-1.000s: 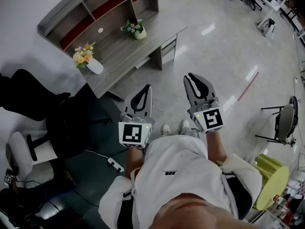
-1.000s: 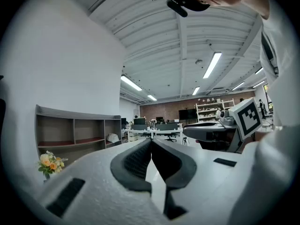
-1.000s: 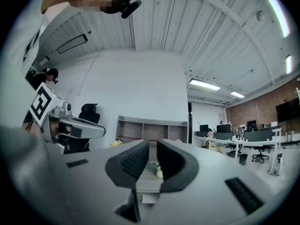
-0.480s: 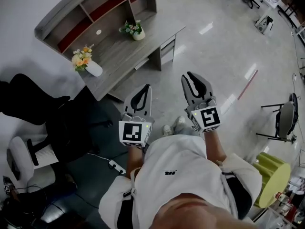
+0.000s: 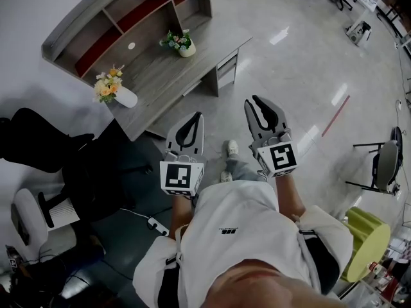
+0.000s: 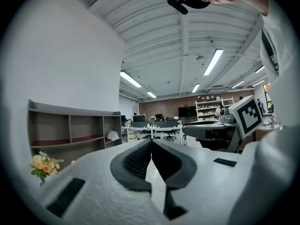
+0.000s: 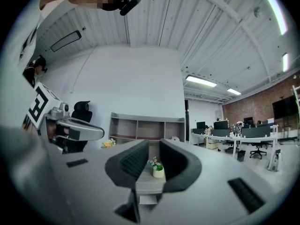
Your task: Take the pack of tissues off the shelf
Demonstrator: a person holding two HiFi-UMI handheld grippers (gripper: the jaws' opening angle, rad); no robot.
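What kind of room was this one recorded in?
Most likely an open-plan office. A grey desk with a shelf unit stands against the wall, rows of workstations with monitors and swivel chairs fill the far end, and strip lights run along the ceiling.

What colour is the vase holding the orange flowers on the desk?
White rounded vase; the head view shows it best.
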